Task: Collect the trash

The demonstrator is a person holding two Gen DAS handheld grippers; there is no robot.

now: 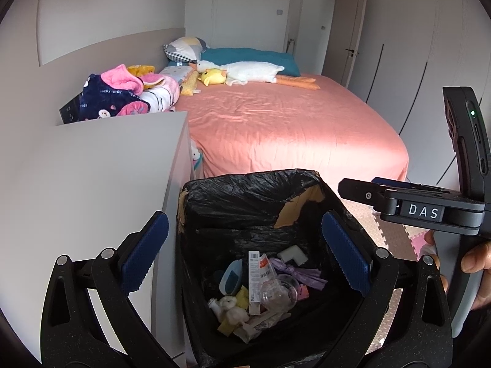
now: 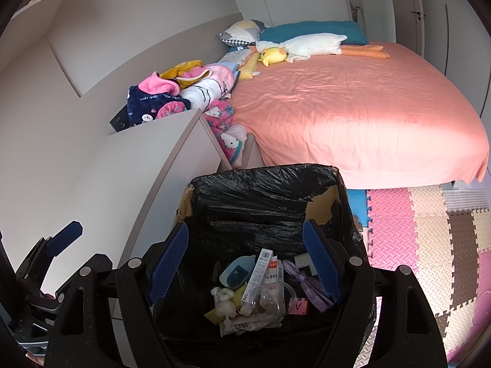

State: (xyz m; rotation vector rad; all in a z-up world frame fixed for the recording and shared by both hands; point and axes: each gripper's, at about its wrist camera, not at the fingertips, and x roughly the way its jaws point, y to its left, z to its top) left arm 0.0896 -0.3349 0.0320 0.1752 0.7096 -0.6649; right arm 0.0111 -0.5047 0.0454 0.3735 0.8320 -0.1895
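The bin [image 1: 254,202] stood on the floor against the foot of the bed, its right side by the foam mat and its left side just beside a white cabinet. It was lined with a black bag [image 2: 260,190], torn at the far right corner so that brown cardboard showed through. On its bottom I saw the trash [image 2: 254,294]: a long white carton [image 1: 254,276], a clear plastic cup [image 1: 279,291], a knotted purple bag [image 2: 302,279], a blue scoop-like piece [image 2: 237,271], a small white box [image 1: 293,254] toward the far right corner, white wads at the near left, and a pink tag marked with a letter.

I had both grippers above the open bin, pointing down into it. The left gripper [image 1: 245,257] had its blue pads spread wide with nothing between them, the trash showing through the gap. The right gripper [image 2: 245,263] was spread just as wide and carried nothing. In the left view the right gripper's body showed at the right edge, with fingers [image 1: 475,259] wrapped on its handle.

The cabinet [image 1: 101,165] had a bare top at its near end. At its far end lay a heap of clothes [image 1: 122,95] in navy and pink. The bed [image 2: 353,113] wore a salmon sheet, with a plush goose [image 1: 245,72], a yellow duck [image 1: 213,76] and a teal pillow [image 2: 313,30] at its head. Pink, cream and brown mat tiles [image 2: 429,233] covered the floor to the right of the bin.
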